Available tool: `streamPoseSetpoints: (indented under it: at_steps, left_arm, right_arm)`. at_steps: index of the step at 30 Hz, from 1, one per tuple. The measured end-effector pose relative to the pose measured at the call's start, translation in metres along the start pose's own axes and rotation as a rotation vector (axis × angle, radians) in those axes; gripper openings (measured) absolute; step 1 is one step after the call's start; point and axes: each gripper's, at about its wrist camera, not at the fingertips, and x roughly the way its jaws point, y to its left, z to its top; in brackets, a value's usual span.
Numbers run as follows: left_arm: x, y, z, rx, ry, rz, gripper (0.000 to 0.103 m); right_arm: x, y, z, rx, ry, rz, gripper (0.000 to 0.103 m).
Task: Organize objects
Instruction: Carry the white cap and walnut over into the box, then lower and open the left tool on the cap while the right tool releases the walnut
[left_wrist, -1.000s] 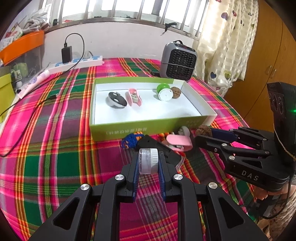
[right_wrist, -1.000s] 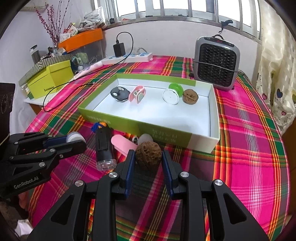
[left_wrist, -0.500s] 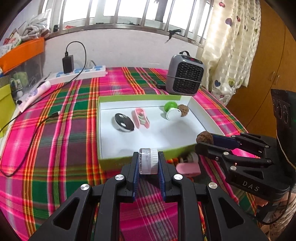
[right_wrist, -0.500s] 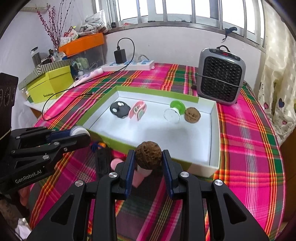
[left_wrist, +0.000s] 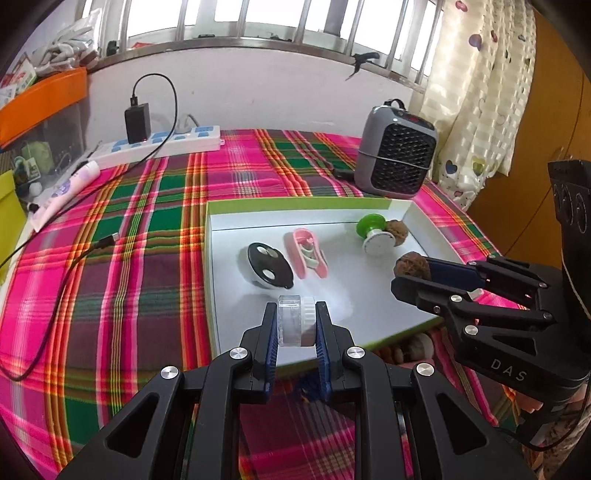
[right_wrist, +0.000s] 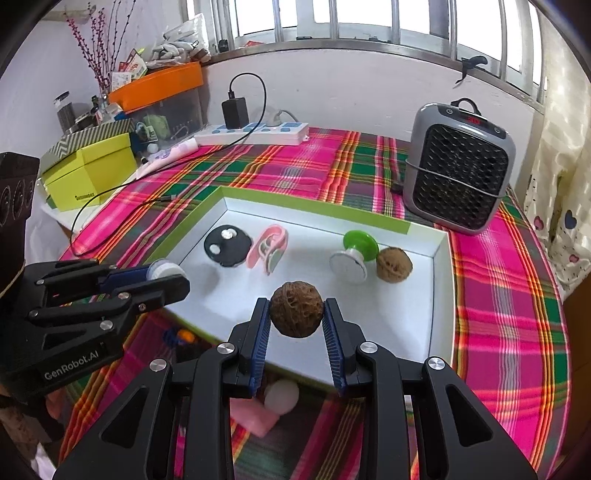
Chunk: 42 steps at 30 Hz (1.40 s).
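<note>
My left gripper (left_wrist: 295, 325) clamps small clear plastic jar with white cap (left_wrist: 296, 320); my right gripper (right_wrist: 295, 321) pinches brown wrinkled walnut (right_wrist: 296, 314). Both hang over near end of white tray with green rim (right_wrist: 441, 295). I judge: carry step, placement next. Beyond: 4 items already inside. Next: lower, release on bare floor.

Left gripper (left_wrist: 296, 325) pitched downward, jaws clamped on a small clear jar with a white lid (left_wrist: 295, 320). Right gripper (right_wrist: 296, 317) alongside at a like downward tilt, pads pressed on a walnut (right_wrist: 296, 314).
</note>
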Motion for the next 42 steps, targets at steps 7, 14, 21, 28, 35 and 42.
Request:
streamPoseSetpoints:
  at_steps: [7, 14, 21, 28, 35, 42]
  left_arm:
    - [0.017, 0.004, 0.004, 0.008, 0.033, 0.008, 0.017]
    - [0.026, 0.006, 0.009, 0.008, 0.049, 0.013, 0.017]
    - [0.031, 0.006, 0.012, 0.019, 0.052, 0.014, 0.017]
    - [0.034, 0.005, 0.015, 0.034, 0.054, 0.027, 0.017]
    - [0.038, 0.002, 0.016, 0.059, 0.053, 0.046, 0.017]
    - [0.041, -0.001, 0.016, 0.077, 0.055, 0.060, 0.017]
  right_arm:
    - [0.018, -0.001, 0.009, -0.011, 0.022, 0.001, 0.030]
    - [0.032, -0.001, 0.014, -0.020, 0.044, 0.000, 0.030]
    - [0.042, 0.001, 0.017, -0.030, 0.055, -0.001, 0.030]
    - [0.050, 0.002, 0.020, -0.040, 0.064, -0.008, 0.030]
    - [0.053, 0.002, 0.021, -0.040, 0.069, -0.013, 0.030]
    - [0.058, 0.001, 0.020, -0.041, 0.077, -0.014, 0.030]
